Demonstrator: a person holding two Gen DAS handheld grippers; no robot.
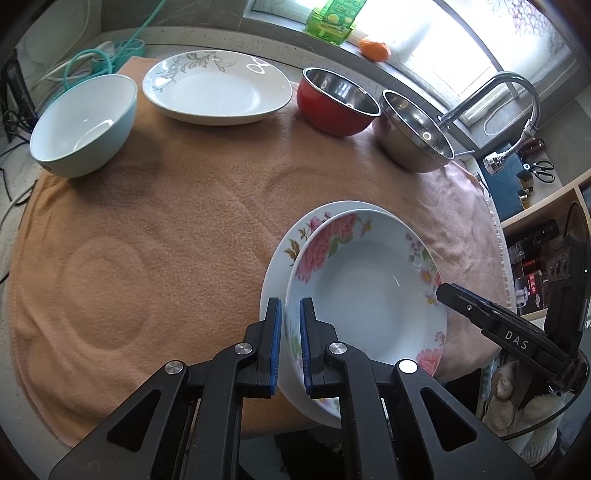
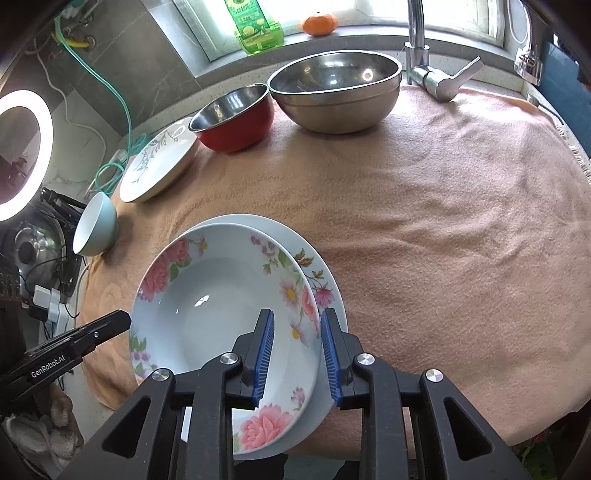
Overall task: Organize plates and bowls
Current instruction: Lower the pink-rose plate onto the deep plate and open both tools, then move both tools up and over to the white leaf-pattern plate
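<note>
A deep floral plate (image 1: 369,288) (image 2: 207,295) lies over a second floral plate (image 1: 295,236) (image 2: 325,266) near the front edge of the orange towel (image 1: 166,221). Whether the two touch I cannot tell. My left gripper (image 1: 290,302) is shut on the upper plate's near-left rim; in the right wrist view its black tip (image 2: 125,319) meets that rim. My right gripper (image 2: 298,315) stands open astride the upper plate's near-right rim, one pad inside the plate, the other outside, neither pressing. Its tip (image 1: 441,291) shows at the plate's right edge.
Along the back of the towel stand a light blue bowl (image 1: 81,125), a white leaf-patterned plate (image 1: 218,88), a red bowl (image 1: 336,103) and a steel bowl (image 1: 413,133). A tap (image 1: 498,92) rises at back right. A green bottle (image 2: 255,26) and an orange (image 2: 319,24) sit on the sill.
</note>
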